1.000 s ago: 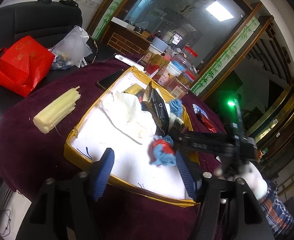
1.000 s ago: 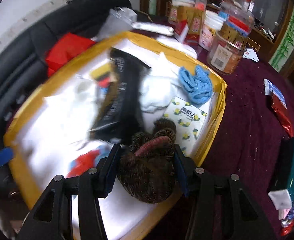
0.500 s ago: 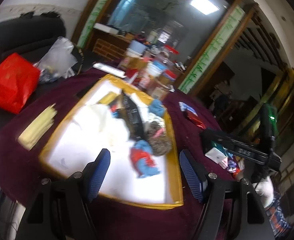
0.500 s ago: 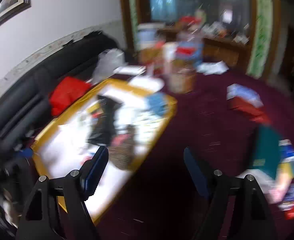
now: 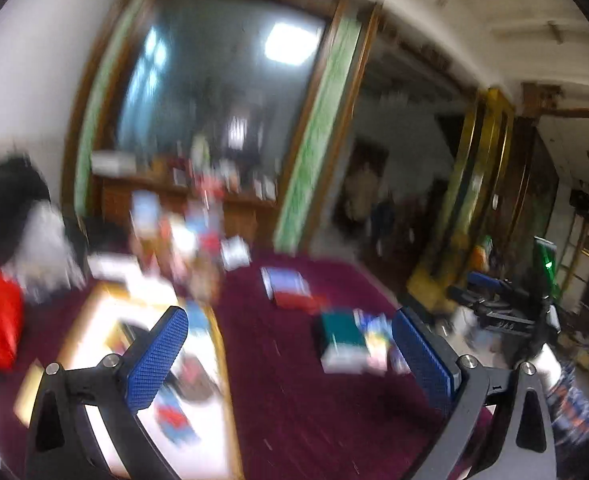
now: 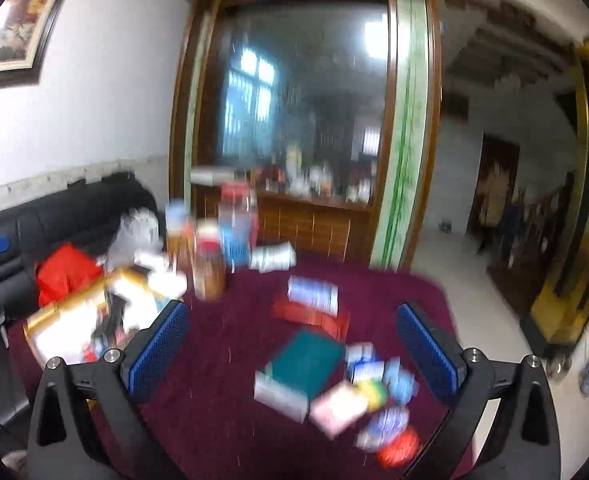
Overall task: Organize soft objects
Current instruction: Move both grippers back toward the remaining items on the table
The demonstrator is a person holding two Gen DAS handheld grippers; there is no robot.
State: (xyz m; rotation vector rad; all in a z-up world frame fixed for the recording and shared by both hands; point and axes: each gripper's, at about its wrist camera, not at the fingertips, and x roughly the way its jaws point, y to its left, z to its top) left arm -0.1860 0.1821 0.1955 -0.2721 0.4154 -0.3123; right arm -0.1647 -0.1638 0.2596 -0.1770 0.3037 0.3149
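Both views are blurred by motion. The gold-rimmed white tray with soft cloth items lies at the lower left of the left wrist view; a red and blue cloth lies in it. The tray also shows at the left of the right wrist view. My left gripper is open and empty, raised above the maroon tablecloth. My right gripper is open and empty, above a green box. The right gripper also shows far right in the left wrist view.
Jars and packets stand at the table's back. Small packets lie beside the green box. A red bag and a clear bag sit on the black sofa at left. The table edge drops off at right.
My right gripper let go of the brown knitted item, left it in the tray, opened and pulled back. Both grippers rose and swung right, away from the tray.
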